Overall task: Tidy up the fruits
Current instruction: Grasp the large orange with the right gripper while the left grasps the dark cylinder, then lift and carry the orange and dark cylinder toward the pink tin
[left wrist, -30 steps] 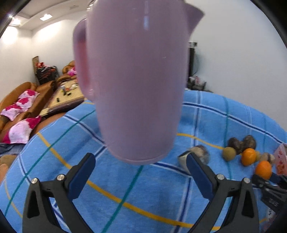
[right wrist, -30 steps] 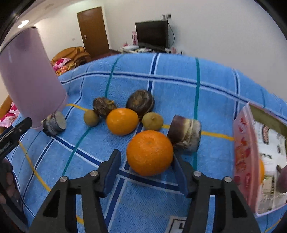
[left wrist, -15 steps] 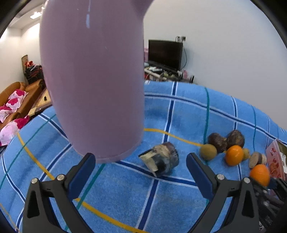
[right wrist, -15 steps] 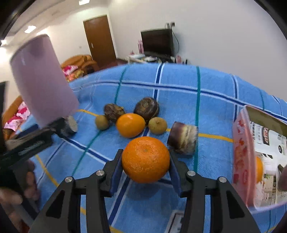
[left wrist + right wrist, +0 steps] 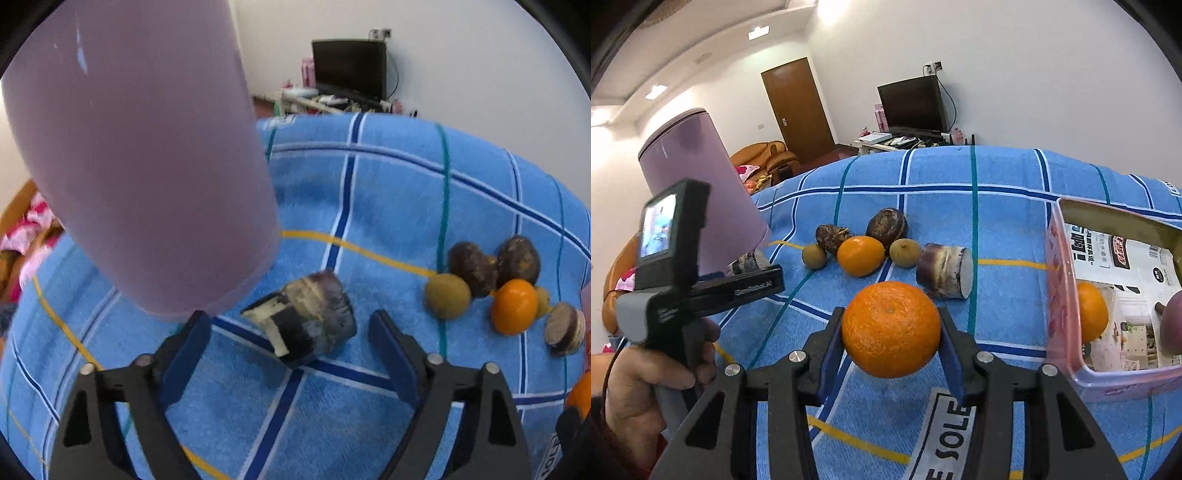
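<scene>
Lifted clear of the cloth since a second ago: big orange (image 5: 891,328), then sitting on the towel between spread pads, now pinched in the right gripper (image 5: 891,345) and raised. Left wrist view: left gripper (image 5: 290,341) moved in closer on the cane stub (image 5: 304,319), jaws spread, blue pads either side of it, no contact visible. Stub short, cylindrical, dark purple skin with pale peeled patches, lying on its side on the blue plaid terry towel (image 5: 388,192). Smooth matte lilac cup (image 5: 136,155) looming at upper left, blurred, base just beside the left pad. Farther right a cluster: round olive-brown fruit (image 5: 447,301), two dark wrinkled lumps (image 5: 474,267) touching each other, small glossy orange (image 5: 514,306), second cane stub (image 5: 565,328) near frame edge. Right wrist view: big orange dimpled, round, both pads pressed to its sides, hovering above the towel (image 5: 997,206). Clear pink plastic box (image 5: 1060,295) to the right, printed paper liner, another orange (image 5: 1091,315) and a reddish round fruit, partly cut off, inside. Second stub (image 5: 943,271) beyond the held orange, cut face pale. Left hand (image 5: 646,373) on the black gripper handle at left edge, lilac cup (image 5: 701,192) behind it.
</scene>
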